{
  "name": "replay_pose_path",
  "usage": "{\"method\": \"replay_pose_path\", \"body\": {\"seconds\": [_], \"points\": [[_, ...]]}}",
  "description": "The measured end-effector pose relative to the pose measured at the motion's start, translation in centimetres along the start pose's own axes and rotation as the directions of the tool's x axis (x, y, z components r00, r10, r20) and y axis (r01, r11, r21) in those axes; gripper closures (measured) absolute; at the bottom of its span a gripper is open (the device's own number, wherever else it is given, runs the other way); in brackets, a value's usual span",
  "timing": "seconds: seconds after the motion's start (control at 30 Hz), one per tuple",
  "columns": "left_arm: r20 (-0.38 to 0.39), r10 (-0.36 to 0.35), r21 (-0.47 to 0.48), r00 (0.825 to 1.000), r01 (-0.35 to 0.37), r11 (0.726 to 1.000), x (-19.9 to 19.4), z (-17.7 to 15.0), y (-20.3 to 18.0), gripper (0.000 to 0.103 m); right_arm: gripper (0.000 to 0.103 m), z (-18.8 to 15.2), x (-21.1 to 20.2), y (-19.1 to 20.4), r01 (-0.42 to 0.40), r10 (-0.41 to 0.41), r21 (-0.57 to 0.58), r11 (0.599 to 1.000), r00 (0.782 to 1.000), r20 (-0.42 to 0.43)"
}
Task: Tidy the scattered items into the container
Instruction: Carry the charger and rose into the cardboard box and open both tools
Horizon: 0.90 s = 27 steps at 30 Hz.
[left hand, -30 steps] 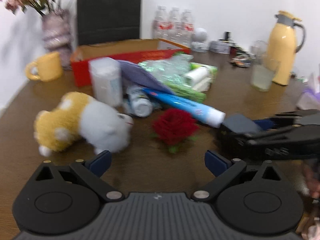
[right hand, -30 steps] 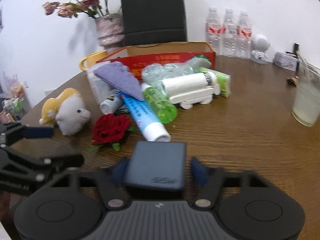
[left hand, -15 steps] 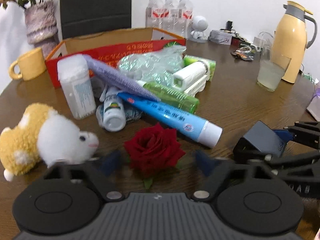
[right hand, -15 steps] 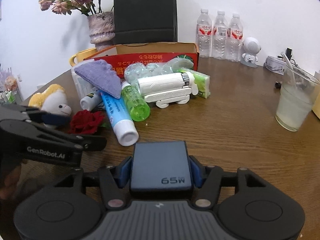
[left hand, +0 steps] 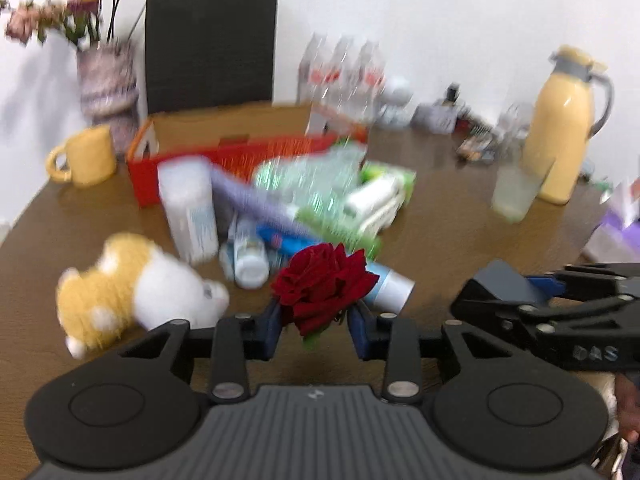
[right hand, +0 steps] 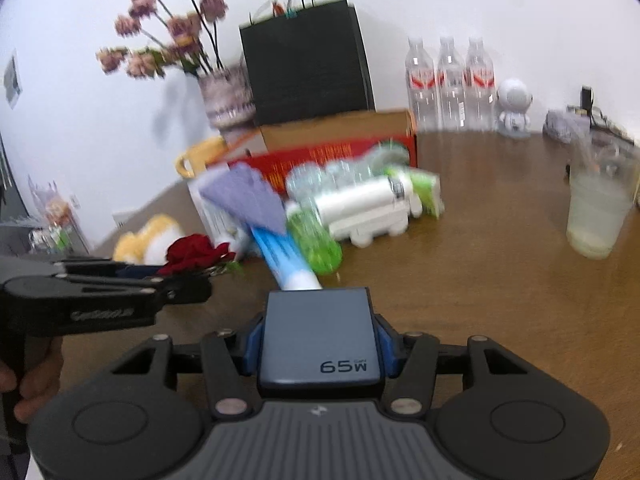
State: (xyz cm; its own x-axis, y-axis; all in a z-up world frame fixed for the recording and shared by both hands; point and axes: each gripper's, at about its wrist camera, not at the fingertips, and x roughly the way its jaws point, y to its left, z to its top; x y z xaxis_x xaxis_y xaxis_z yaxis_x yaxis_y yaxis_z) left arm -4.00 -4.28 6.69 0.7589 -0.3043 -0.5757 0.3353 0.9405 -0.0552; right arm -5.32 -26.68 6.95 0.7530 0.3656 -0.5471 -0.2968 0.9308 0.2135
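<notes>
Left gripper: jaws closing on red rose, bloom between blue pads, clear of brown table.
Right gripper: clamped on dark grey charger block, marked 65W, held above table.
Red cardboard box: far side of table, open top.
Scattered pile before box: white canister, purple cloth, blue tube, green bottle.
Plush toy: left of rose, on table.

Bright, even indoor light; motion blur throughout; fisheye bending at edges.
</notes>
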Motion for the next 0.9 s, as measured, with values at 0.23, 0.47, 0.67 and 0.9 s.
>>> {"method": "replay_pose_path", "body": {"seconds": [0.23,0.47,0.67,0.9], "points": [[0.142,0.024,-0.030,0.990,-0.020,0.999,1.0,7.8,5.1,0.066,0.050,7.8,1.6,0.4,0.031,-0.021,-0.093,0.995,0.994,0.109],[0.042,0.085,-0.141,0.996,-0.078,0.987,13.2,18.0,12.1,0.066,0.050,19.4,12.5,-1.2,0.028,-0.028,-0.001,1.000,0.996,0.085],[-0.110,0.065,-0.079,0.992,-0.073,0.994,24.6,22.9,15.0,0.066,0.050,26.3,26.1,-4.1,0.124,-0.122,0.039,0.992,0.991,-0.045],[-0.276,0.072,-0.072,0.958,-0.095,0.993,33.7,24.3,16.8,0.062,0.050,27.4,36.6,-6.0,0.147,-0.133,0.064,0.987,0.974,-0.181]]}}
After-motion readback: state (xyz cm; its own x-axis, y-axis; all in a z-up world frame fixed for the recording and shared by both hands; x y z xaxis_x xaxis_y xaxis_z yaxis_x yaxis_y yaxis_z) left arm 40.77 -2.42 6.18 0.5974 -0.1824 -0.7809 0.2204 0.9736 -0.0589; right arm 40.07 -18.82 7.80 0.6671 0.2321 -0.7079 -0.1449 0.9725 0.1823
